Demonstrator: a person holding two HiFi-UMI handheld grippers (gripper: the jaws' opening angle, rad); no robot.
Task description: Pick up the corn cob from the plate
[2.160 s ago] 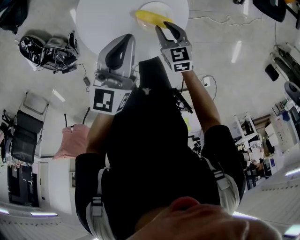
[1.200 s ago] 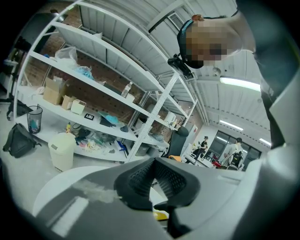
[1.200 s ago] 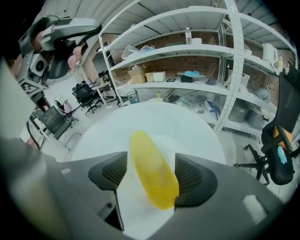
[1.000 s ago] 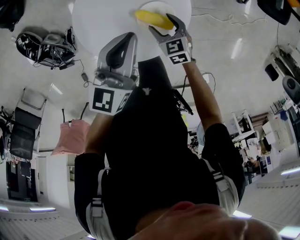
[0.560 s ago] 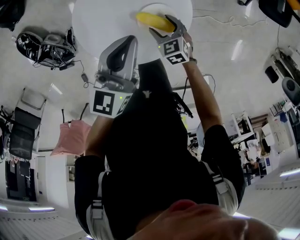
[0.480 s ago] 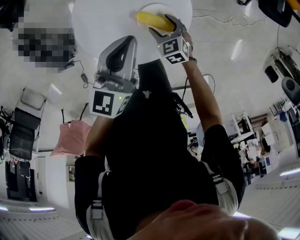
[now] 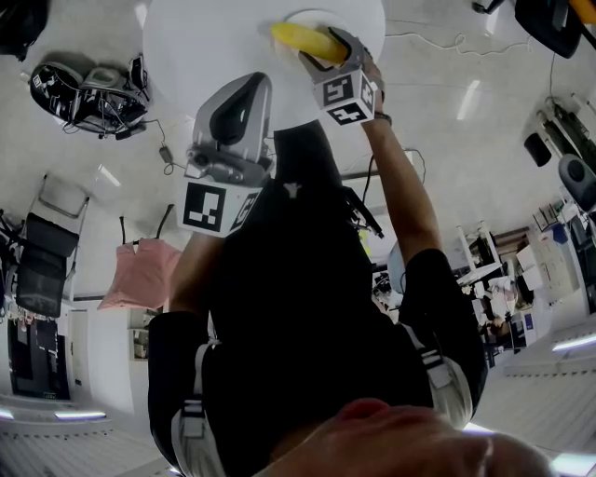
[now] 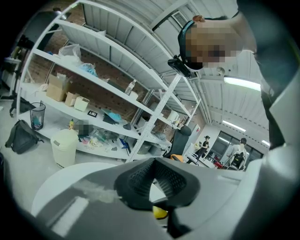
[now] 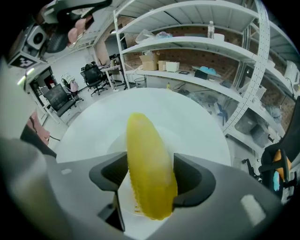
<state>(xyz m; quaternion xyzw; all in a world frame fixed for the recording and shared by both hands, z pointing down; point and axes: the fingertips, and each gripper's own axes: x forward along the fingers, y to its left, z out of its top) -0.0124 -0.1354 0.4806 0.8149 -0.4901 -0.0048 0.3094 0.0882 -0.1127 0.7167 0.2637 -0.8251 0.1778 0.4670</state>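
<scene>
We are closing the right gripper [image 9: 151, 177] on the corn [image 9: 146, 154] lying on the plate [image 7: 321, 16], pads touching both sides, squeezing evenly before lifting straight up, the left gripper [image 8: 157, 180] idling closed and empty.

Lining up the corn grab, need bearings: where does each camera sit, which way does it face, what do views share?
Head view: on the person's head, looking steeply down over torso and arms at the table, left gripper and right gripper.
Left gripper view: on the left gripper, facing roughly level toward shelving; its jaws show, together.
Right gripper view: on the right gripper, facing down at the plate; its jaws, just closing, pinch the corn cob.
Shared: all three show the corn cob.
</scene>
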